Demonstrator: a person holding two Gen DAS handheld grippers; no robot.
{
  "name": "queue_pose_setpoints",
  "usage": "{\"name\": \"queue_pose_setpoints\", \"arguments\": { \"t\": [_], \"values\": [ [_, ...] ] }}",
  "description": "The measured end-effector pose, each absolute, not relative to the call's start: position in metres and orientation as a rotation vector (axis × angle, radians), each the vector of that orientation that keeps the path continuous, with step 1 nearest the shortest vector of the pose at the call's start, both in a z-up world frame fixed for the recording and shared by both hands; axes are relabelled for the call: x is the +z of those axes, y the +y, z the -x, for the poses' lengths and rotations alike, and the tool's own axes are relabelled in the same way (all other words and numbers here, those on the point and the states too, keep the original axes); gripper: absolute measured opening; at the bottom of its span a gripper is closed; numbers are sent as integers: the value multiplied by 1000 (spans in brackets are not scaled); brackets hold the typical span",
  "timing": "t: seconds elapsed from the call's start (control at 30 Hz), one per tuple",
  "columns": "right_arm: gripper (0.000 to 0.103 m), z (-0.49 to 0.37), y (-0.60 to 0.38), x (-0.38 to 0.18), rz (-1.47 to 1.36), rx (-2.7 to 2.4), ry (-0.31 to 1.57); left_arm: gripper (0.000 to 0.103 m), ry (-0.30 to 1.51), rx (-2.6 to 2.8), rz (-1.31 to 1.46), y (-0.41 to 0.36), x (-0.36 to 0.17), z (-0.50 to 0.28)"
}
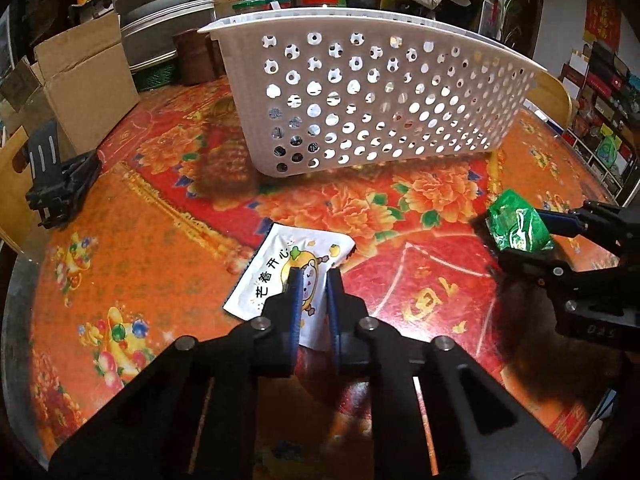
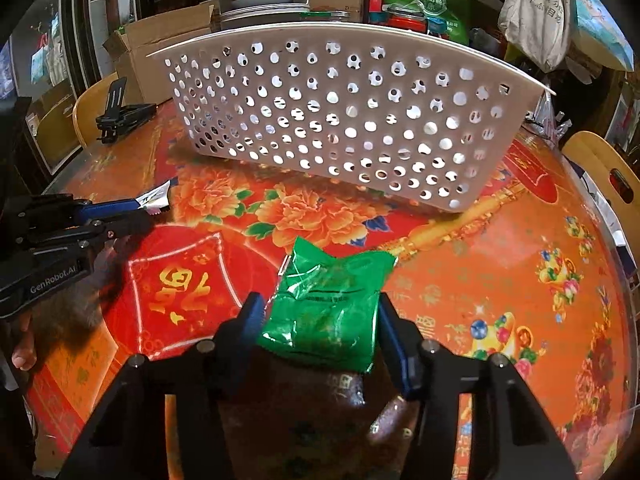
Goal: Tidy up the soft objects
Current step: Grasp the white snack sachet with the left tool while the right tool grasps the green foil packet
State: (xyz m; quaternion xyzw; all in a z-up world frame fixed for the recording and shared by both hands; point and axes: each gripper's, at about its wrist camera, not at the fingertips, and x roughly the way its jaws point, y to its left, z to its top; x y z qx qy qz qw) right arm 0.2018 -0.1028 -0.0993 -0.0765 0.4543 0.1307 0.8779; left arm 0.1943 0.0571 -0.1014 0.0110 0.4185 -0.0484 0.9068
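A white perforated basket [image 1: 372, 92] stands at the back of the round table; it also shows in the right wrist view [image 2: 340, 116]. My left gripper [image 1: 314, 280] is shut on a white pouch with a cartoon mango print [image 1: 280, 276], held just over the tablecloth; its edge shows in the right wrist view [image 2: 154, 198]. My right gripper [image 2: 320, 304] is shut on a green foil packet [image 2: 328, 308], held above the table in front of the basket. The packet also shows in the left wrist view [image 1: 518, 224].
A red and orange flowered tablecloth [image 1: 168, 220] covers the table. A black folding stand [image 1: 60, 180] lies at the left edge. A cardboard box [image 1: 80, 76], steel steamer pots [image 1: 160, 8] and bags crowd the back. A wooden chair back [image 2: 604, 172] stands at the right.
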Motion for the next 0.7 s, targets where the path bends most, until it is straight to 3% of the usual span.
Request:
{"name": "queue_pose_setpoints", "arguments": {
  "t": [0.27, 0.53, 0.7],
  "values": [
    [52, -202, -107, -98, 120, 309, 945, 6, 821, -94, -27, 58, -96, -186],
    [39, -196, -119, -92, 70, 329, 914, 5, 816, -97, -23, 57, -95, -182],
    [37, -193, -125, -92, 43, 337, 912, 5, 807, -109, -19, 53, -92, -180]
  ]
}}
